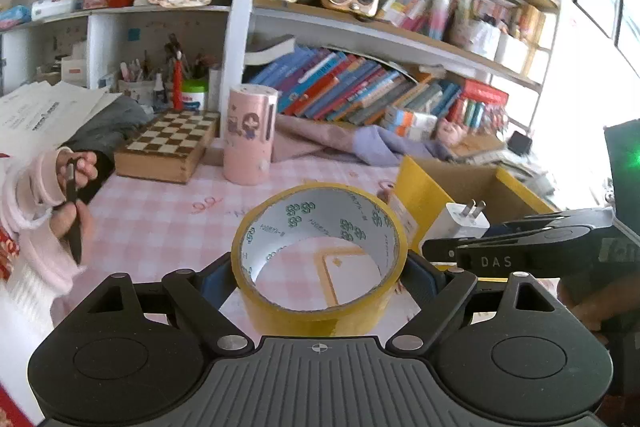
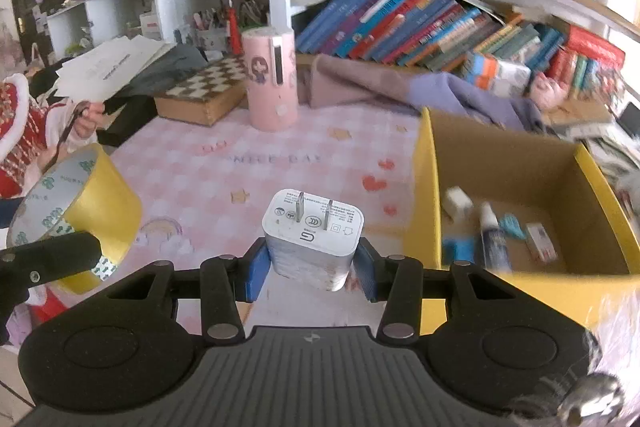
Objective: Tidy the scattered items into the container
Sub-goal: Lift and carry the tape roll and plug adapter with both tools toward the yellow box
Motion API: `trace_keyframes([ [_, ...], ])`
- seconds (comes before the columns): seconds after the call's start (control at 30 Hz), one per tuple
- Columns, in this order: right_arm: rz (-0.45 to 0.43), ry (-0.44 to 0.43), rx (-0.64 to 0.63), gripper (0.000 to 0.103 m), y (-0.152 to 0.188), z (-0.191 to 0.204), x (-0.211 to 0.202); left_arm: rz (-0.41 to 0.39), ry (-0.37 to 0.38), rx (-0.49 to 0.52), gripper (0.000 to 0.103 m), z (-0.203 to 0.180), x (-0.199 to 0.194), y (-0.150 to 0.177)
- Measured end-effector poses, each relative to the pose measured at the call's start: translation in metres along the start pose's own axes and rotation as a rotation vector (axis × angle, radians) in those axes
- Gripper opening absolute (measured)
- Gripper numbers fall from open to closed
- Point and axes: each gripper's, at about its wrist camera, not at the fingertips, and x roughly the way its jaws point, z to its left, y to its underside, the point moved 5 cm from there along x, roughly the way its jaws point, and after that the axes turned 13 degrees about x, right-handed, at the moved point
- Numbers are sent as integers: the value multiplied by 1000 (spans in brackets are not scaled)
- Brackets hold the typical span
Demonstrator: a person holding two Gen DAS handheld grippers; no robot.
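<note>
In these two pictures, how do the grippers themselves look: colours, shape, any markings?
Both are alike: a ribbed dark grey body with a small crosshair mark, two round black discs at the sides, and black link arms with silver rivets. The left gripper and the right gripper have blue pads. From the side, the right one shows white letters "DAS". No cables or sleeves are visible on them.

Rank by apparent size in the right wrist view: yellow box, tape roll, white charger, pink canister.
1. yellow box
2. tape roll
3-4. pink canister and white charger: look alike; the charger sits much nearer the camera, so unranked.
</note>
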Motion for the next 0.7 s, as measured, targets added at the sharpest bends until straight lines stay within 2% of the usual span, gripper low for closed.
trace_keyframes([
  [0.4, 32, 46, 29, 43, 66, -1, -45, 44, 75, 48, 87, -33, -33, 34],
  [0.7, 35, 101, 60, 43, 86, -12, -71, 40, 138, 70, 87, -50, -40, 37],
])
